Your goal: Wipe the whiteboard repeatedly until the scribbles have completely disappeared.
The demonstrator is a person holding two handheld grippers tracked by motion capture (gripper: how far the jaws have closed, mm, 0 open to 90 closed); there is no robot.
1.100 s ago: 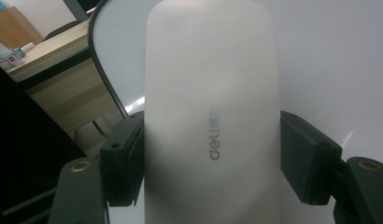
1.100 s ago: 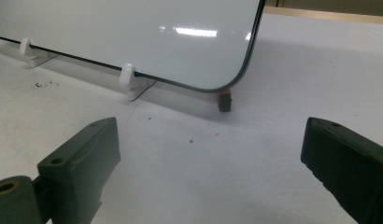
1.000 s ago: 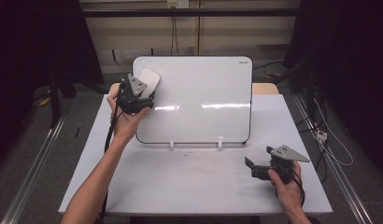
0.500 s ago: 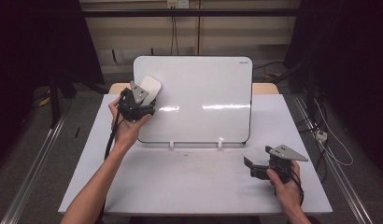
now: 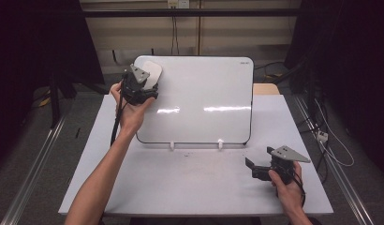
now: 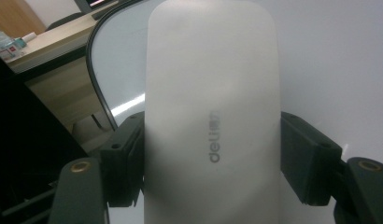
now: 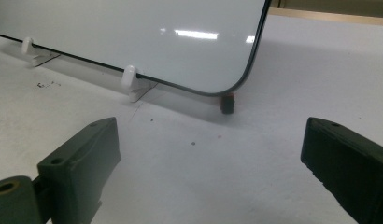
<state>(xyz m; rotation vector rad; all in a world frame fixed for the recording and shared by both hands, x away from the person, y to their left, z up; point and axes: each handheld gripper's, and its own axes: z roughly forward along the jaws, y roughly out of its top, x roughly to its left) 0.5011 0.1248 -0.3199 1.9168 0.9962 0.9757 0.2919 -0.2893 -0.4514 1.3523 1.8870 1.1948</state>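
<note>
White table (image 5: 180, 187) carried a whiteboard (image 5: 204, 103), propped tilted on two small white feet along its near edge, surface blank with glare streaks. Left gripper (image 5: 144, 89) sat at the board's far-left corner, jaws pinching a white eraser (image 5: 151, 72) from both sides; the left gripper view showed the eraser (image 6: 210, 116) lying lengthwise between the two black pads (image 6: 126, 161), grey brand lettering on its back, board face directly behind it. Whether the eraser was touching the board, I couldn't tell. Right gripper (image 5: 255, 169) rested low on the table at the near right, well apart from the board, jaws spread wide with nothing between them. Small dark block with a red top (image 7: 227, 103) sat under the board's near-right corner.
</note>
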